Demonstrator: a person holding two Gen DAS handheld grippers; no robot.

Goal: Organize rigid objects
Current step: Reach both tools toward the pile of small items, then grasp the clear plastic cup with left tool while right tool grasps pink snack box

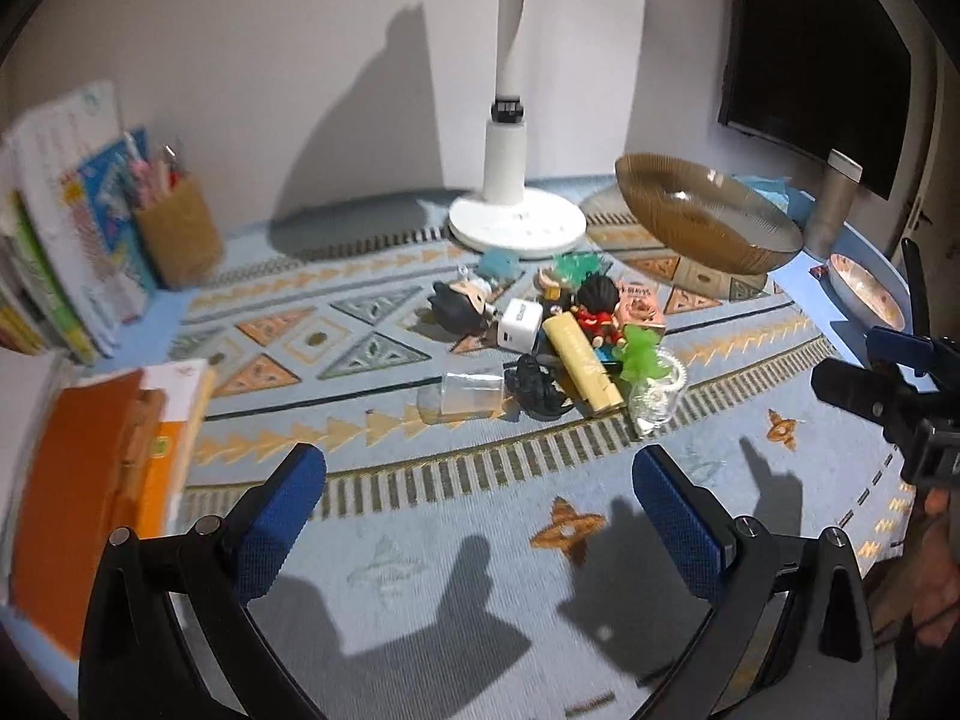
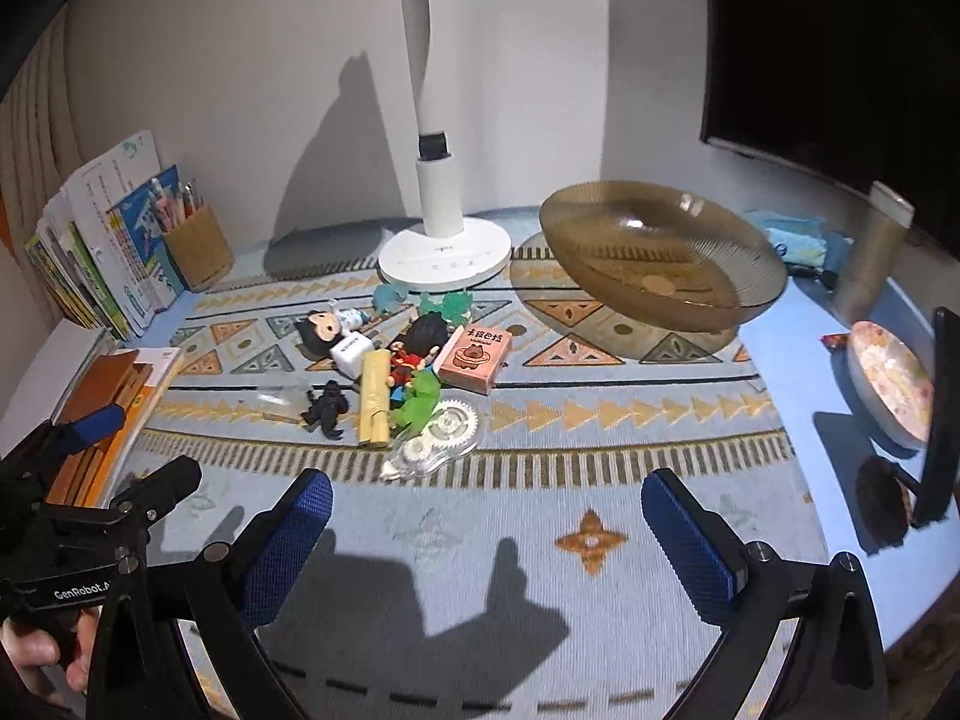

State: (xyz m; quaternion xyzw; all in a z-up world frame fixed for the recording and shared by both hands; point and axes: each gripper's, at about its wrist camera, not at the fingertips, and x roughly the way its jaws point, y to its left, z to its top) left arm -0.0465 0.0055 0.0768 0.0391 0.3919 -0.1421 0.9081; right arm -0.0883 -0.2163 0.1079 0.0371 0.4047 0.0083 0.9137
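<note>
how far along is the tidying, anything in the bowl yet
Nothing looks done: the amber bowl is empty. Nothing is in hand; left gripper and right gripper hover open. Left: the whole toy pile, including the pink box and correction tape.

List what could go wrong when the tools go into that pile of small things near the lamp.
1. The pile is tight: the yellow box lies against the black dinosaur and the green toy, so one grab may drag its neighbours.
2. The clear tape dispenser and clear cup are hard to see, so easily knocked.
3. The amber glass bowl looks fragile.
</note>
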